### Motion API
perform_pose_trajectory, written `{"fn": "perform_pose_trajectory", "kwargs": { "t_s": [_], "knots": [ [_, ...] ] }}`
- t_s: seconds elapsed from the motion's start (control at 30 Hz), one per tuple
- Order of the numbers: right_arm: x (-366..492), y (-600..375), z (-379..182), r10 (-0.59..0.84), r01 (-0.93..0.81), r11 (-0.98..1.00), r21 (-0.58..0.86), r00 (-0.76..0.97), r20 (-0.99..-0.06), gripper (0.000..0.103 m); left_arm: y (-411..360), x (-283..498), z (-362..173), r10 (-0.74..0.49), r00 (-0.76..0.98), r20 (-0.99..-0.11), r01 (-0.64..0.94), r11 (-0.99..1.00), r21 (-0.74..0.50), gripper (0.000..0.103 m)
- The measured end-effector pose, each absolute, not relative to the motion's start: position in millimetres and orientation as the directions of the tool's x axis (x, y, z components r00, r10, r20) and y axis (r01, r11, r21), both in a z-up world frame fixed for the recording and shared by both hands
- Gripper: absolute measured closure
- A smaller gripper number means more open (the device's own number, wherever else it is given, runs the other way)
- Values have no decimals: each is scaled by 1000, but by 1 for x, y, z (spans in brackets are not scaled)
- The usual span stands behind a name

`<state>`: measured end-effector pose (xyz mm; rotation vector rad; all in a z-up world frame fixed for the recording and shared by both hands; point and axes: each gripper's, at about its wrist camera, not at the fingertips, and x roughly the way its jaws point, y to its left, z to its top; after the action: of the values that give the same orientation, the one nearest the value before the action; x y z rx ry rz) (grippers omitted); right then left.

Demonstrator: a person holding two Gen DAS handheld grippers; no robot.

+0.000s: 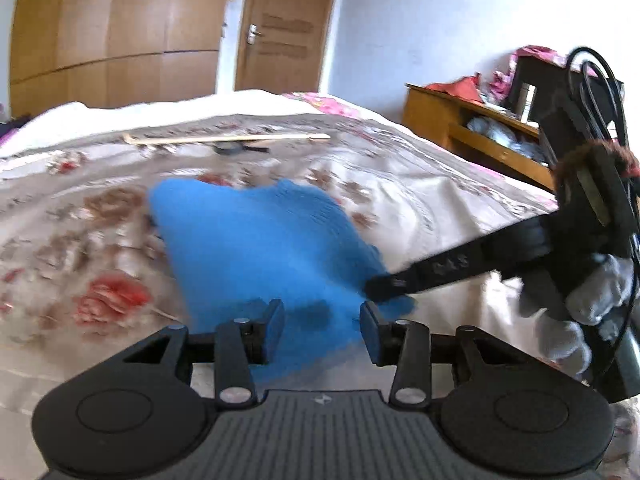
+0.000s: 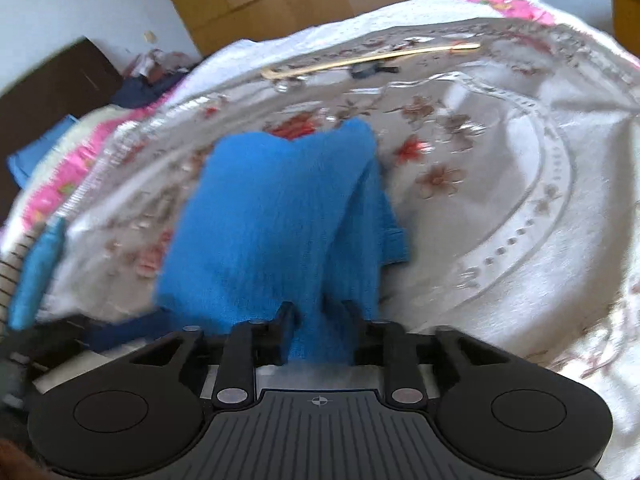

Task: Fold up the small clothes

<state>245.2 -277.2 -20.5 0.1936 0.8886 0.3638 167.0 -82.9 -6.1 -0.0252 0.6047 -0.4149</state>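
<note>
Left wrist view: the left tongs [image 1: 322, 330] stand released, pads apart over the near edge of the blue knit [image 1: 260, 248] lying on the bed [image 1: 440, 208]. The right tongs [image 1: 380, 286] reach in at its right corner.

Right wrist view: the right tongs [image 2: 320, 330] are clenched on the knit's [image 2: 264, 220] bunched near edge.

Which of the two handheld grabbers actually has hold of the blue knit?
The right gripper: its fingers pinch the blue knit. The left gripper is open, fingers apart over the cloth.
</note>
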Motion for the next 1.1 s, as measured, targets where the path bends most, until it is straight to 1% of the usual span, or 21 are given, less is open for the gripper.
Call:
{"fn": "perform_pose_trajectory", "kwargs": {
  "t_s": [0.17,0.3,0.4,0.57,0.7,0.83,0.9,0.93,1.1],
  "knots": [
    [251,-289,-8,355,-188,933,307,621,-699,98,-77,179,-15,-332,760,-559,348,934,-81,50],
    [257,-295,-8,327,-162,942,292,635,-700,98,-81,180,-30,-322,728,-605,366,929,-53,50],
    [256,-291,-25,300,-156,953,260,613,-731,98,-84,179,-37,-314,712,-627,368,929,-47,49],
    [256,-295,-27,310,-130,947,295,613,-726,98,-85,177,-35,-312,702,-641,362,930,-56,49],
    [257,-294,-28,302,-131,950,282,612,-731,96,-86,180,-32,-307,695,-650,350,934,-66,48],
    [255,-293,-29,293,-118,952,283,623,-725,96,-89,180,-30,-290,695,-658,344,938,-50,48],
    [253,-294,-25,292,-115,952,285,625,-724,91,-88,181,-28,-290,692,-661,345,937,-50,48],
    [252,-294,-22,289,-113,953,282,628,-723,86,-87,181,-25,-294,692,-659,344,937,-57,48],
    [245,-286,-7,256,-150,966,211,673,-694,86,-78,190,-8,-302,725,-619,312,945,-96,48]
  ]
}}
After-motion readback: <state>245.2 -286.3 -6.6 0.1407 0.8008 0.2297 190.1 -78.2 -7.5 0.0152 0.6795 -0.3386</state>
